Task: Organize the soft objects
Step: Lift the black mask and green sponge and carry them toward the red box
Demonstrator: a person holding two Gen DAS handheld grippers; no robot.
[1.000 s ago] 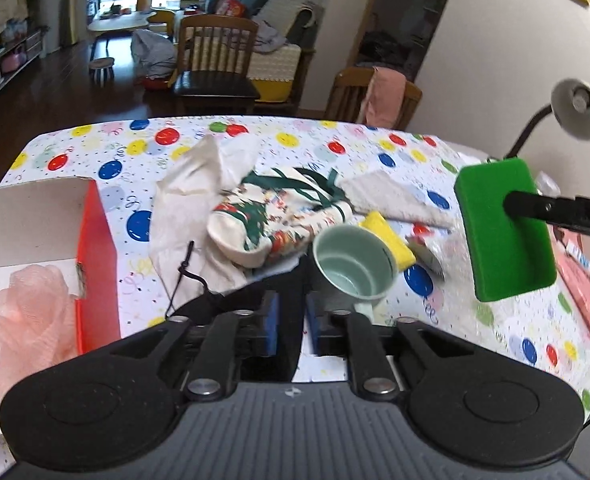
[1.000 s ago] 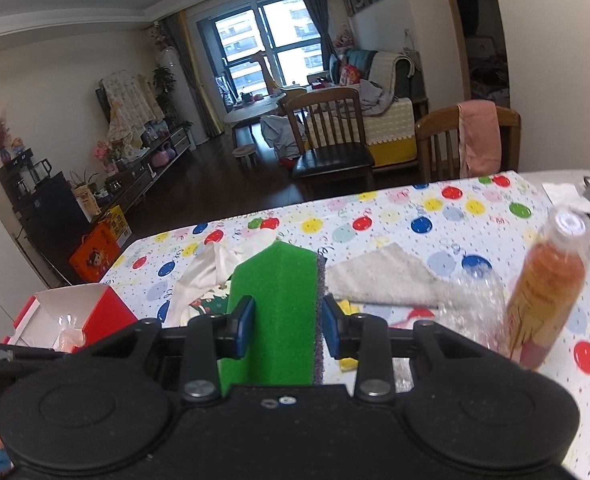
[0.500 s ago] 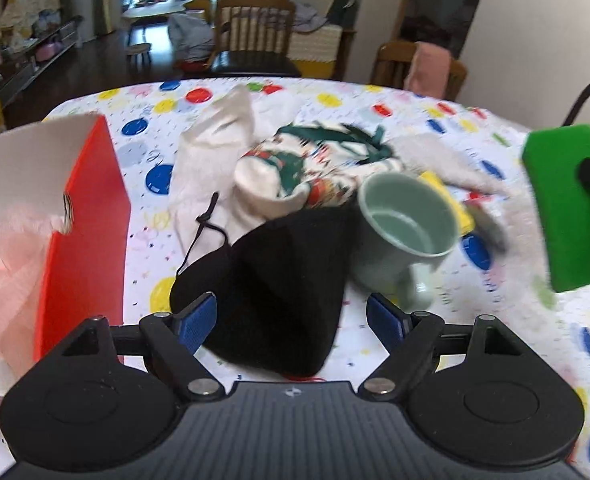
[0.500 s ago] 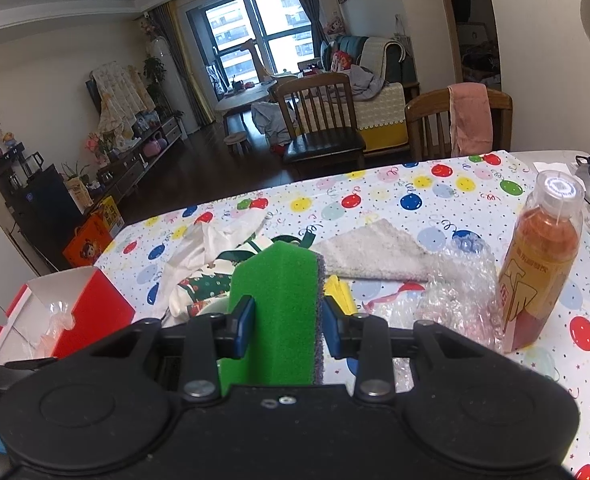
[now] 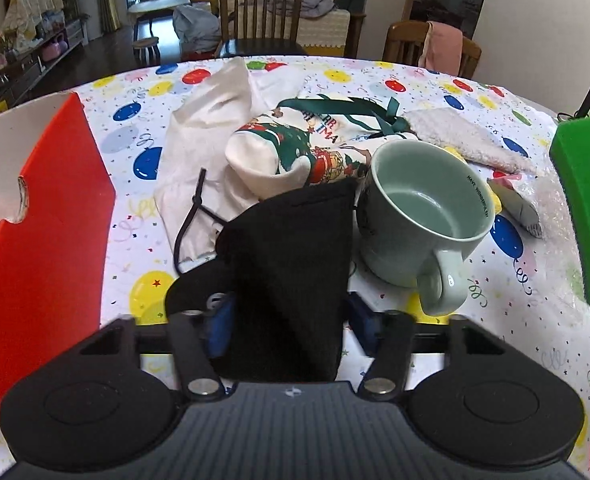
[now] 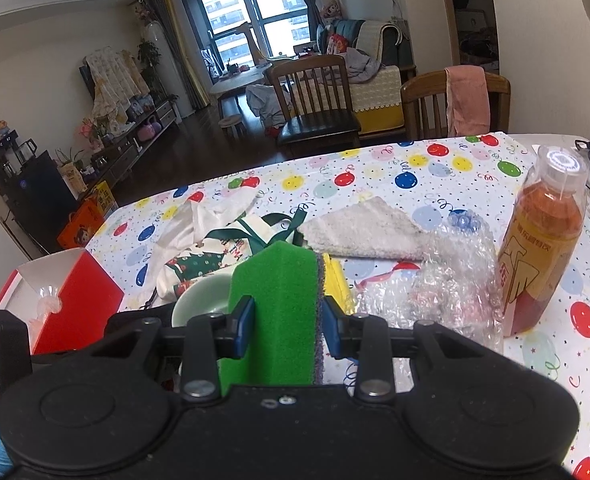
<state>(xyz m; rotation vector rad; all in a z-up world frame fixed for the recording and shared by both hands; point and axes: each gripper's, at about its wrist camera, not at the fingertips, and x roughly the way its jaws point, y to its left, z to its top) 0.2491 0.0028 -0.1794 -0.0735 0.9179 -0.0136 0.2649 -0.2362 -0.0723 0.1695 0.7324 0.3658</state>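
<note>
A folded black fabric face mask (image 5: pixel 291 264) lies on the balloon-print tablecloth (image 5: pixel 471 80) between the spread fingers of the left gripper (image 5: pixel 289 328). A pale green ceramic mug (image 5: pixel 423 216) crowds its right edge, a red cardboard box (image 5: pixel 51 240) stands left. The right gripper (image 6: pixel 283 326) pinches an upright green sponge (image 6: pixel 275 312).

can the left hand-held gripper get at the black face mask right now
Probably yes. The left hand-held gripper is open with the black face mask lying between its fingers, nothing covering it. The green mug sits close on the right, touching the mask's edge, so closing should stay clear of it.
</note>
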